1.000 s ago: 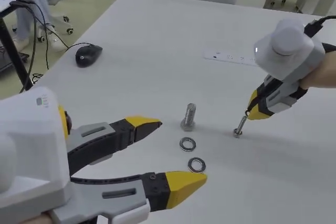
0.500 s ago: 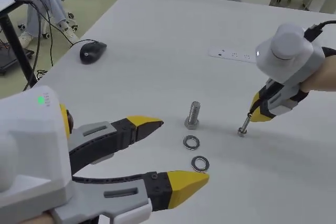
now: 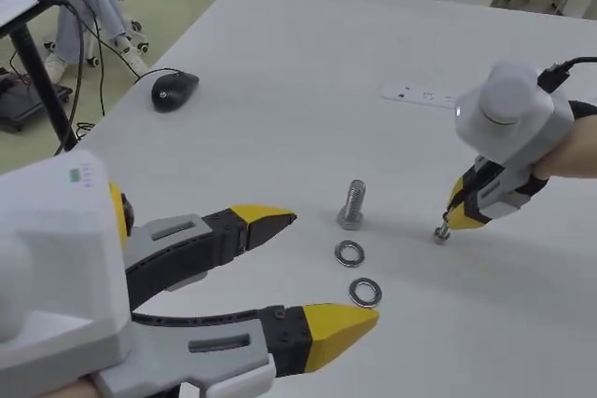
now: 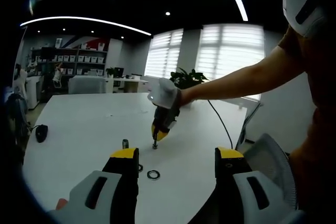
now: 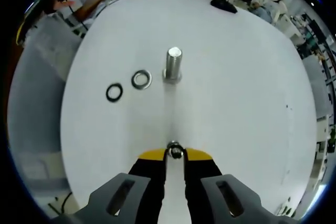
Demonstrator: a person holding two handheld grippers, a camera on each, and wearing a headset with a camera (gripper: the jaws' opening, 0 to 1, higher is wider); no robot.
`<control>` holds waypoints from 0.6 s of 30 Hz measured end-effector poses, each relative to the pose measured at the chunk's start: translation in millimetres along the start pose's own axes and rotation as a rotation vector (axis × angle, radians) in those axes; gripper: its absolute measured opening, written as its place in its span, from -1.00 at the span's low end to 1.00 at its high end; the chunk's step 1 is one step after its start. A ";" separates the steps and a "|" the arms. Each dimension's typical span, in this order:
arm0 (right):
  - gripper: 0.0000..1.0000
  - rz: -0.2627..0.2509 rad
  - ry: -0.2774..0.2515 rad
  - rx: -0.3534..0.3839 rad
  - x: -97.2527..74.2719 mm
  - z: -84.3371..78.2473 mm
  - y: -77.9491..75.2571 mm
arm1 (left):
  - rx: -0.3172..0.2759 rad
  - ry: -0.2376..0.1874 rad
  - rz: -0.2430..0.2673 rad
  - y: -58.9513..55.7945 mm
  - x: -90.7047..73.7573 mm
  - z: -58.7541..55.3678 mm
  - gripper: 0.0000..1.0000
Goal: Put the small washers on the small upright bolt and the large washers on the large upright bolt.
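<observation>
On the white table [image 3: 280, 62], the large bolt [image 3: 352, 204] stands upright on its head. Just in front of it, toward the person, a washer [image 3: 350, 253] lies flat on the tabletop. A second washer [image 3: 365, 292] lies flat a little nearer, close to the first but not touching it. Neither is on a bolt. To the right of the large bolt, and apart from it, the small bolt [image 3: 441, 230] stands on the table. The right gripper [image 5: 175, 153] is at its top, and in the right gripper view the jaws are pinched on either side of the bolt's tip. Whether a washer sits there I cannot tell. The left gripper [image 3: 331, 269] hangs low in the foreground, its jaws spread wide with nothing between them, pointing toward the washers. A mouse [image 3: 174, 90] and a power strip [image 3: 417, 95] lie farther back on the table.
</observation>
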State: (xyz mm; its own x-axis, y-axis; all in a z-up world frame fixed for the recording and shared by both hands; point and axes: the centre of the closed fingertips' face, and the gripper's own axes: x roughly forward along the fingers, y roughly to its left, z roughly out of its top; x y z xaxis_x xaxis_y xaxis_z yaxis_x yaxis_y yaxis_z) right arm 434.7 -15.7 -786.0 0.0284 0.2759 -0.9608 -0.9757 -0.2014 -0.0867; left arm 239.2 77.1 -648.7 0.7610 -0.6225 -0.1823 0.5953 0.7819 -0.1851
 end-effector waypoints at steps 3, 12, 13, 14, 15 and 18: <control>-0.75 0.004 0.004 -0.001 4.5 -1.6 0.7 | -0.001 0.000 0.000 0.3 -0.2 -0.4 0.15; -0.74 0.007 0.000 -0.013 18.4 -5.7 2.9 | -0.005 0.002 0.008 2.8 -3.0 -2.3 0.15; -0.73 0.005 -0.002 -0.017 18.8 -5.8 3.0 | -0.005 0.003 0.010 3.1 -3.3 -2.5 0.15; -0.71 0.006 -0.003 -0.020 19.2 -5.9 3.3 | -0.005 0.003 0.010 3.2 -3.5 -2.6 0.15; -0.69 0.007 0.000 -0.018 19.5 -6.4 3.7 | -0.005 0.003 0.011 3.4 -3.7 -2.7 0.15; -0.67 0.004 -0.002 -0.020 18.6 -7.5 3.8 | -0.004 0.004 0.012 2.9 -4.0 -3.2 0.15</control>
State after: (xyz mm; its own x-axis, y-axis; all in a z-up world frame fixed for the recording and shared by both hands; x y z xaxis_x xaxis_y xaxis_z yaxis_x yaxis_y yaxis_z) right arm 433.2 -18.4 -806.1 0.0237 0.2769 -0.9606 -0.9712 -0.2213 -0.0878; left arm 237.0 81.7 -651.6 0.7667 -0.6136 -0.1888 0.5854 0.7889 -0.1869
